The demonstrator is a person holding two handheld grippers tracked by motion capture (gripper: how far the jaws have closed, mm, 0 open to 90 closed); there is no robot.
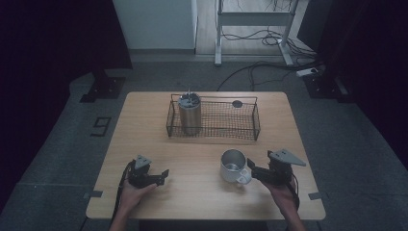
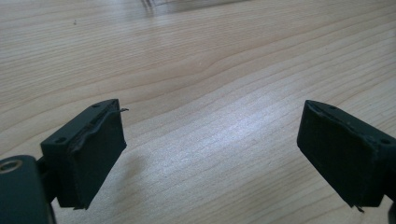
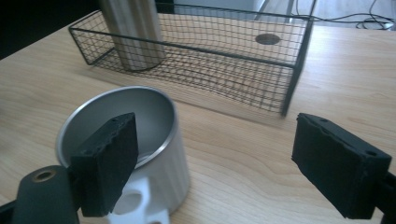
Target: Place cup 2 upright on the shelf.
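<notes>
Left gripper (image 1: pixel 162 175) at 7 o'clock, low over the bare table (image 1: pixel 192 154) — jaws spread, nothing between; parked clear, I'd say. Mug (image 1: pixel 233 165) at 5 o'clock, upright, handle facing the right gripper (image 1: pixel 250 172) — likely the grab side. Right jaws spread too, one alongside the rim, not pinching. Wire basket (image 1: pixel 226 126) at 12, canister (image 1: pixel 189 114) in its left end.
</notes>
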